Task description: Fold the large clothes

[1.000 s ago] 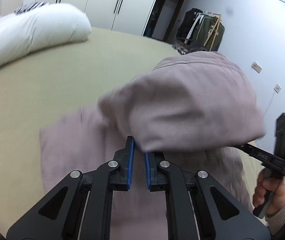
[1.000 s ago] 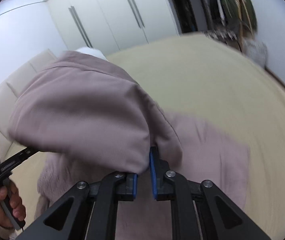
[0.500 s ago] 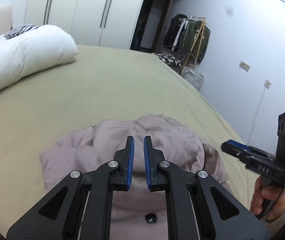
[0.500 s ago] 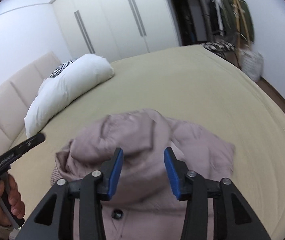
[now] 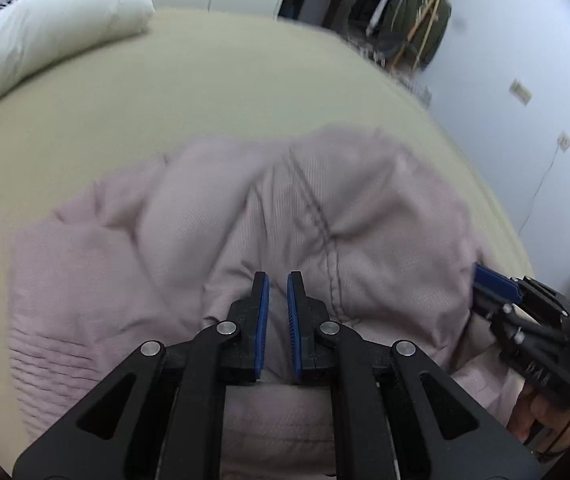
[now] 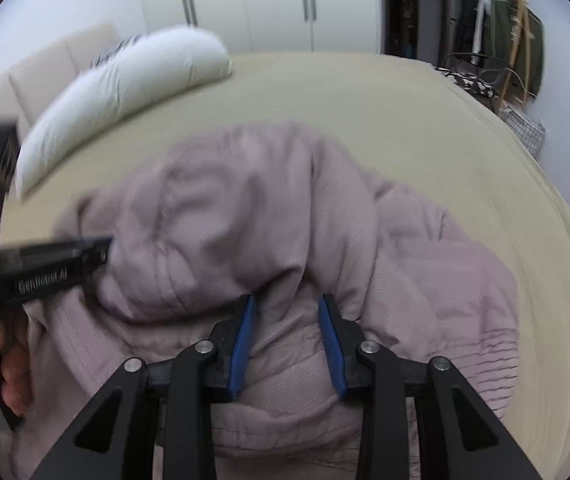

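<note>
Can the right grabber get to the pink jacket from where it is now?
Probably yes. The right gripper is right above the pink jacket bunched on the bed, its jaws apart, having just been closing, with fabric showing between them and nothing in the way.

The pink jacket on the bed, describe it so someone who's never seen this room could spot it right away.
Start at the wide olive-green bed, with a long white pillow at its head end. The pink jacket lies crumpled in a puffy heap near the foot end, right in front of both grippers. It is the only mauve-pink thing on the bed, with stitched seams and ribbed hems, unlike the plain sheet and smooth white pillow.
</note>
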